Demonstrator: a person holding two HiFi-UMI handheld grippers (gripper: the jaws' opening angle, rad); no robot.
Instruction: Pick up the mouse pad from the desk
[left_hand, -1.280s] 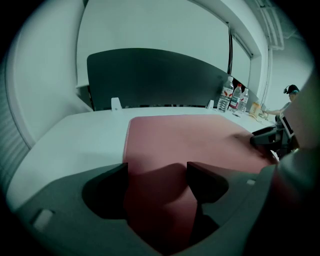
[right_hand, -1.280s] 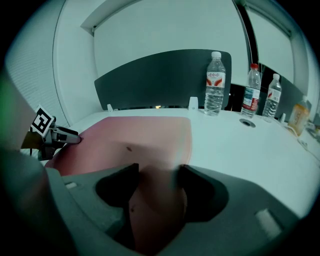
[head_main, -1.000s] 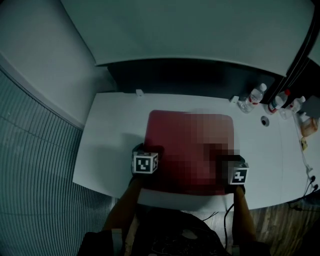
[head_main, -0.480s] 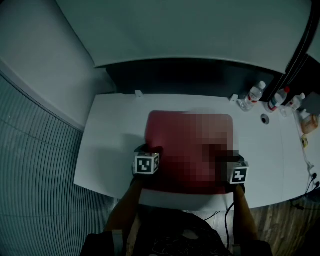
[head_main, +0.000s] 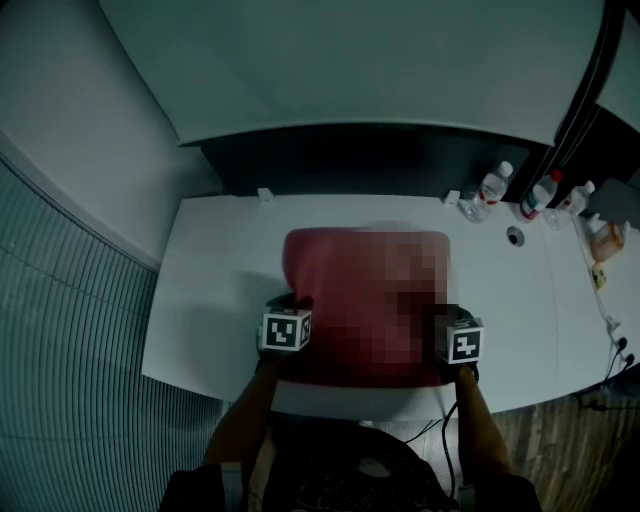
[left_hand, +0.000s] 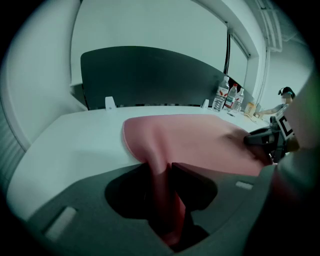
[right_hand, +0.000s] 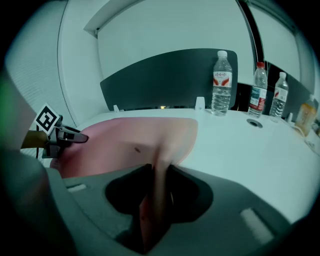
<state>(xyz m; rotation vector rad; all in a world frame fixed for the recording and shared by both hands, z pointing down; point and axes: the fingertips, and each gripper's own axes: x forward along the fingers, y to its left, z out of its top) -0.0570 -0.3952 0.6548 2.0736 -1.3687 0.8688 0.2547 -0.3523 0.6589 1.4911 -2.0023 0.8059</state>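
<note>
Your left forearm (head_main: 245, 415) comes up from the bottom of the head view. It tips the left gripper (head_main: 293, 303) forward and down onto the near left edge of the pad (head_main: 325, 275). Your right forearm (head_main: 478, 425) mirrors it, with the right gripper (head_main: 450, 318) tipped the same way on the near right edge. Marker cubes face up on both.

Left fingers (left_hand: 195, 182) have just been closing. They are now clamped on the pad, with a fold of its red edge pinched up between them and running down into the gap. Right fingers (right_hand: 182, 190) have also just been closing and are clamped on their own fold of the pad edge.

The rest of the pad lies flat on the white table (head_main: 205, 290), mid-table between the two grippers, puckered up only at the two grips. Each gripper shows in the other's view across the pad. Bottles (head_main: 492, 187) stand at the far right of the table, well apart from the pad.
</note>
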